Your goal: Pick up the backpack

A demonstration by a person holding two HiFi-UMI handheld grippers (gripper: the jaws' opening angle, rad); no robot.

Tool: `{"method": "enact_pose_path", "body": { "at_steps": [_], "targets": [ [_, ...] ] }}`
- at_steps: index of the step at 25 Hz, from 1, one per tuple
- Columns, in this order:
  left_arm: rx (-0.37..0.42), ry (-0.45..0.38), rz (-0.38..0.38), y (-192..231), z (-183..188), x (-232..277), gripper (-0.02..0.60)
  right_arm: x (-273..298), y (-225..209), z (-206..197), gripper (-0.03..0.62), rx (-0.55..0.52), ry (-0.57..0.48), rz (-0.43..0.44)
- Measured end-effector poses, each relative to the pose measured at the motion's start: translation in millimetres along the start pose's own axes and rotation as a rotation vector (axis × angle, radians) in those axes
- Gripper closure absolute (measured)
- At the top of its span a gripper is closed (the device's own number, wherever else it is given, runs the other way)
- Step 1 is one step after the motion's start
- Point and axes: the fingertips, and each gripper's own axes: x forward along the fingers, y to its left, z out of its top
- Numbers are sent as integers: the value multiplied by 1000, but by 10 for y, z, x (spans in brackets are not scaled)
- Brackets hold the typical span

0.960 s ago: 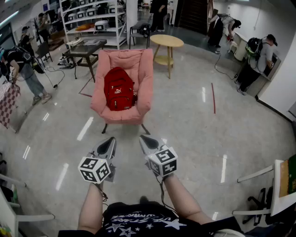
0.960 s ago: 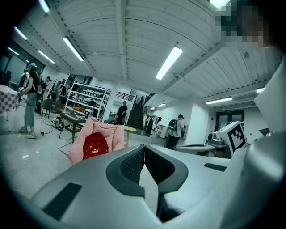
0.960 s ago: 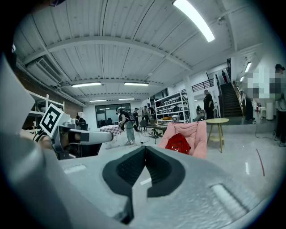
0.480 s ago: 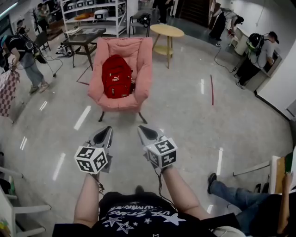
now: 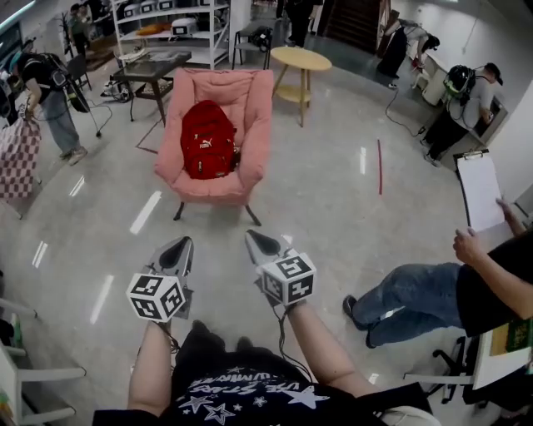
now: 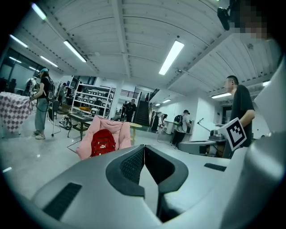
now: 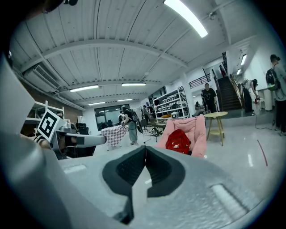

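Note:
A red backpack (image 5: 207,140) stands upright on the seat of a pink armchair (image 5: 254,116) ahead of me; it also shows in the left gripper view as the backpack (image 6: 103,142) and in the right gripper view as the backpack (image 7: 178,141). My left gripper (image 5: 181,248) and right gripper (image 5: 253,240) are held side by side low in the head view, well short of the chair. Both are shut with nothing between the jaws. In their own views the left gripper (image 6: 144,150) and right gripper (image 7: 145,151) point toward the chair.
A round wooden table (image 5: 301,58) stands behind the chair, with a dark table (image 5: 150,68) and white shelves (image 5: 162,25) at the back left. A seated person (image 5: 416,291) with a clipboard (image 5: 480,190) is close on my right. Other people stand around the room's edges.
The chair and backpack have drifted slightly up and left in the head view. A person with a clipboard has come into view at the right. Both grippers stay shut.

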Motion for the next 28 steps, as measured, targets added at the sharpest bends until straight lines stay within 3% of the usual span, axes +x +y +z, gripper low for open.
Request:
{"method": "enact_pose_path", "body": {
  "at_steps": [5,12,26,28],
  "targets": [
    [-19,-12,25,221,55,115,572,218,-66,-2,592,10,13,6],
    [-68,11,-25,733,84,826,572,809,-475,-48,592,10,67,-31],
    [-89,97,-68,2481,736,2419,568,2966,-1425,585,592,20,104,-111],
    [-106,118,-91,2662,741,2591,517,3189,-1525,611,591,27,114,-125]
  ]
}}
